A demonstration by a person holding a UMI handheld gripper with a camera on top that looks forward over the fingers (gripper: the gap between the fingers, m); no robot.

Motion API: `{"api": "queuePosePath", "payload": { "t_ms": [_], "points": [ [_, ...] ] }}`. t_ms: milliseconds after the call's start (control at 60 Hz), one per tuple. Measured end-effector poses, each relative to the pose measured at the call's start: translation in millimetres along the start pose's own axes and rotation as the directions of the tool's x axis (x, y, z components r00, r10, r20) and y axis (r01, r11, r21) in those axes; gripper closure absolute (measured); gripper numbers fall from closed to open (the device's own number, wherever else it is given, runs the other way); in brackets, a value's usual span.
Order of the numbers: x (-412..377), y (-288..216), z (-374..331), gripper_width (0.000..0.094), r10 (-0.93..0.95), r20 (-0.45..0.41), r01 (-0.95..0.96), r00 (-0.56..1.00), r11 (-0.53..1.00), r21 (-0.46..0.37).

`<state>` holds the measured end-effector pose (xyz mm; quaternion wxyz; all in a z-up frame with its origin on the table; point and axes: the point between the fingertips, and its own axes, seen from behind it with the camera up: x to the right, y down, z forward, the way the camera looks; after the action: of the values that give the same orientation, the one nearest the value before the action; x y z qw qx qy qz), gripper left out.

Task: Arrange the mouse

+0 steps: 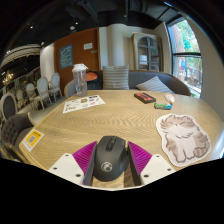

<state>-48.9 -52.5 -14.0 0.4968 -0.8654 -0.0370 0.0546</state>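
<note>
In the gripper view, we are clamping our hand-held gripper (111, 172) on the black computer mouse (111, 158), both pink pads pressing its sides, carrying it above the round wooden desk (110, 115) toward the cat-shaped mouse mat (183, 138), probably its resting place.

The mouse (111, 158) is black, with a darker line down its middle, and it sits between the gripper (111, 165) fingers, whose pads (84, 157) are magenta on white bodies. The table (110, 115) is pale tan wood. On it lies a cat-shaped mat (184, 138) in cream and light brown (outlined in white), a white printed sheet (83, 102) with coloured marks, a yellow and white card (33, 138), a dark brown book (145, 98) and a small teal item (163, 105). Beyond, a wall panel (77, 48) is orange-brown.
</note>
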Motion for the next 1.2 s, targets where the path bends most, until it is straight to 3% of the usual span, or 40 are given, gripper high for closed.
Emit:
{"api": "queuePosePath", "payload": {
  "t_ms": [183, 400, 550, 650, 717, 800, 967, 1083, 1200],
  "points": [
    [-5.6, -6.1, 1.6, 0.0528, -0.045, -0.038, 0.047, 0.998, 0.998, 0.040],
    [-30.4, -17.3, -12.8, 0.0563, -0.068, 0.079, 0.061, 0.995, 0.994, 0.089],
    [36.5, -112.7, -57.8, 0.0563, -0.115, -0.070, 0.130, 0.991, 0.956, 0.264],
    [119.2, -158.2, -78.9, 0.0564, -0.050, -0.187, 0.106, 0.981, 0.947, 0.304],
    [177.2, -160.5, -68.7, 0.0565, -0.035, -0.269, 0.109, 0.963, 0.958, 0.265],
    [229.1, -127.9, -48.5, 0.0566, -0.040, -0.325, 0.096, 0.945, 0.983, 0.158],
    [252.2, -57.8, -7.3, 0.0565, -0.053, -0.265, 0.050, 0.963, 0.999, -0.020],
    [254.8, -31.9, 1.1, 0.0563, -0.061, -0.256, 0.042, 0.965, 0.996, -0.078],
    [255.0, -26.7, 3.1, 0.0442, -0.034, -0.247, 0.017, 0.968, 0.997, -0.073]
  ]
}}
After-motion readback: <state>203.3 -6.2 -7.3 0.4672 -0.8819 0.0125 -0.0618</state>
